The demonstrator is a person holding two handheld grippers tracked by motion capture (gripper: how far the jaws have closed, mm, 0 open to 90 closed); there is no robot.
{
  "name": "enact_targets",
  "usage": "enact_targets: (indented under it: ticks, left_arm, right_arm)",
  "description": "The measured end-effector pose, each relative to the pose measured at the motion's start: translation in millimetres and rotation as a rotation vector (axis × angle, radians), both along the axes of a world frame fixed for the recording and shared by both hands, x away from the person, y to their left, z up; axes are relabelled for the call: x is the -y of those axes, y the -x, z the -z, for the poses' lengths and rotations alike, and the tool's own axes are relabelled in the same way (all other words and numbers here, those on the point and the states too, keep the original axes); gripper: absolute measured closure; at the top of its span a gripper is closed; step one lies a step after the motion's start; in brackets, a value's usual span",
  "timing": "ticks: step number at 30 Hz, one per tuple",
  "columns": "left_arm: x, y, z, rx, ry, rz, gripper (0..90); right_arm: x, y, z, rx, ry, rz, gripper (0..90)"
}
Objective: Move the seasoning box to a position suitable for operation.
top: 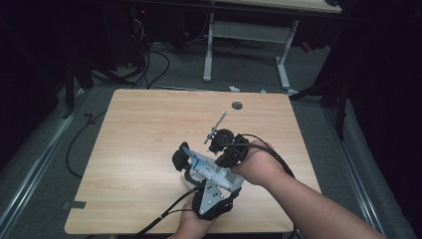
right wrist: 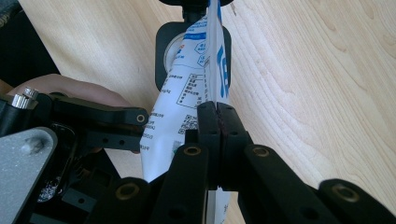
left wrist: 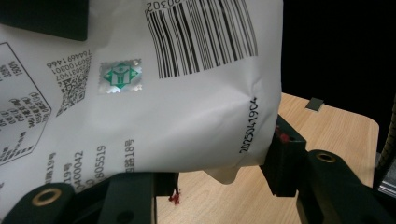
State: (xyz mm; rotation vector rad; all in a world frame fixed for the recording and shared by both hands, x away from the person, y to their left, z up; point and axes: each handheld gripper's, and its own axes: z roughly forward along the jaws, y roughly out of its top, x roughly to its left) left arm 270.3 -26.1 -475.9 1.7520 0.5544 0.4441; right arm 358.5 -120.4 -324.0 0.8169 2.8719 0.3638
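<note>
**Both grippers on one pouch**

While the left gripper (left wrist: 219,179) clamps the white pouch (left wrist: 154,102) across its body, the right gripper (right wrist: 218,122) pinches its thin edge. Near the counter (top: 149,124) front edge; open wood beyond. Left gripper view shows the barcode.

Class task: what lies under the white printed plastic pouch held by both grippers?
Under the white printed plastic pouch: the light wooden table, bare where visible. The pouch covers the rest.
</note>
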Motion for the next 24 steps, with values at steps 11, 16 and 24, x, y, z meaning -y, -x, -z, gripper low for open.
enact_targets:
  ticks: [11,16,24]
  left_arm:
    - [-0.3,0.4,-0.3,0.002,0.002,-0.001,54.6]
    - [-0.5,0.5,-0.2,0.004,0.001,0.0,54.2]
    - [-0.7,0.9,-0.5,0.007,0.002,-0.001,53.4]
  right_arm:
    - [-0.3,-0.4,-0.8,0.001,-0.001,-0.007,90.0]
    - [-0.8,-0.5,-0.8,0.001,-0.001,-0.006,90.0]
    - [-1.9,-0.8,-1.1,0.003,-0.003,-0.007,90.0]
